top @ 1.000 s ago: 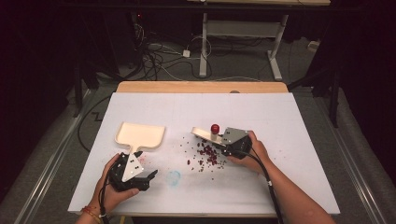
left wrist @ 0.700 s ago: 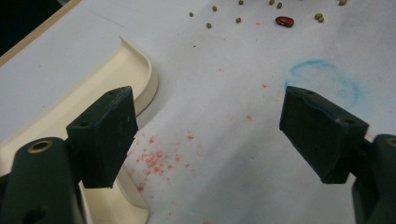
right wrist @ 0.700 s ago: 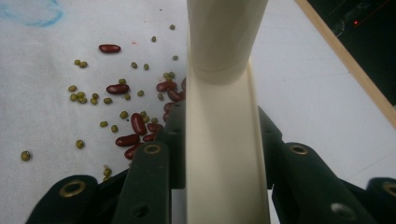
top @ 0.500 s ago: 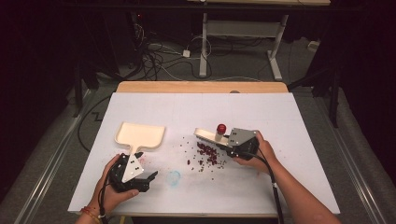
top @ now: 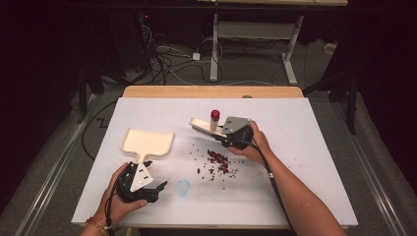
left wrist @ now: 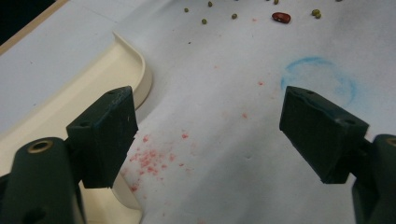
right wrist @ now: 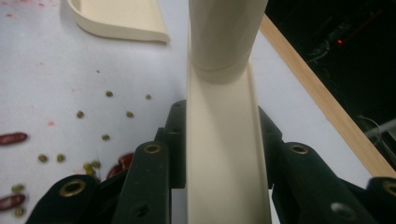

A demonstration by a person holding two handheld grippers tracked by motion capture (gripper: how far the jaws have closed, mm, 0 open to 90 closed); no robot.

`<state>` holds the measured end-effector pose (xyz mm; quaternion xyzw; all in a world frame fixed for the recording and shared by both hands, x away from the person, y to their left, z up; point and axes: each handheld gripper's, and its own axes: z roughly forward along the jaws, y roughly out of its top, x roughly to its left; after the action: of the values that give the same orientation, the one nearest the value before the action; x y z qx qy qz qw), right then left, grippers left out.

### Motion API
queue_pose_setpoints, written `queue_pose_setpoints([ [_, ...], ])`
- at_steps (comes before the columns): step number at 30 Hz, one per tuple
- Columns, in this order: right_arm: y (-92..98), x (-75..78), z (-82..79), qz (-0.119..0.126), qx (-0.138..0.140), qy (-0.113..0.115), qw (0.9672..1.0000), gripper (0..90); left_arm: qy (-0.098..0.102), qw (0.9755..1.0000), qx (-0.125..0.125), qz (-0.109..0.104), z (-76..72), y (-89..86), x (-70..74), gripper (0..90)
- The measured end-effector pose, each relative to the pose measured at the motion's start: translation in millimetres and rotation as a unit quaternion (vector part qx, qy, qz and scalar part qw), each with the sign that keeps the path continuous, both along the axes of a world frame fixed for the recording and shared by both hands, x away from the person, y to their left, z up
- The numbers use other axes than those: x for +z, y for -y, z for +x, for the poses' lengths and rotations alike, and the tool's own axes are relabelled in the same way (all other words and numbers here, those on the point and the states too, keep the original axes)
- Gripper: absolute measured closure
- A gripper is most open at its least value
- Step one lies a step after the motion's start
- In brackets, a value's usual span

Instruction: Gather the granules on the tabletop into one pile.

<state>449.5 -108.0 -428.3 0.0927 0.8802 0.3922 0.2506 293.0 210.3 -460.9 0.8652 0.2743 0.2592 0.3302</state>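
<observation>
High view: right gripper (top: 227,136) clamped on brush (top: 208,127) above scattered beans (top: 218,162), left gripper (top: 156,189) open beside dustpan (top: 146,143); best lowered bristles-flat beyond the pile, then swept gently panward.

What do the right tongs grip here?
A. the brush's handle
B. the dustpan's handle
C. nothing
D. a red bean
A: in the right gripper view the right tongs are clamped on both sides of the cream handle of the brush, while the dustpan lies apart on the table, near the open left tongs.
</observation>
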Motion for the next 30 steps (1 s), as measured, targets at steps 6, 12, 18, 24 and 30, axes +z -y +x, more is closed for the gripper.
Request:
queue_pose_setpoints([
  [6, -23.8, -10.9, -1.3, -0.021, 0.051, -0.01, 0.9985, 67.7, -0.003, 1.0, 0.002, -0.003, -1.2, 0.8, -0.6, 18.5],
  [12, -21.9, -14.4, -7.8, -0.042, 0.101, -0.033, 0.9934, 67.5, -0.009, 0.9999, 0.005, 0.002, -1.3, 0.6, -1.6, 18.5],
  [18, -7.0, -16.7, -17.0, -0.055, 0.133, -0.038, 0.9889, 67.0, -0.013, 0.9999, 0.007, 0.0, -1.3, -0.8, -2.1, 18.5],
  [24, 12.6, -13.0, -31.7, -0.067, 0.154, -0.033, 0.9853, 67.0, -0.028, 0.9995, 0.01, 0.013, 0.0, -0.6, -5.9, 18.5],
  [30, 31.3, -12.5, -47.2, -0.068, 0.164, -0.034, 0.9834, 66.9, -0.035, 0.9991, 0.015, 0.019, 1.6, 2.2, -5.3, 18.5],
])
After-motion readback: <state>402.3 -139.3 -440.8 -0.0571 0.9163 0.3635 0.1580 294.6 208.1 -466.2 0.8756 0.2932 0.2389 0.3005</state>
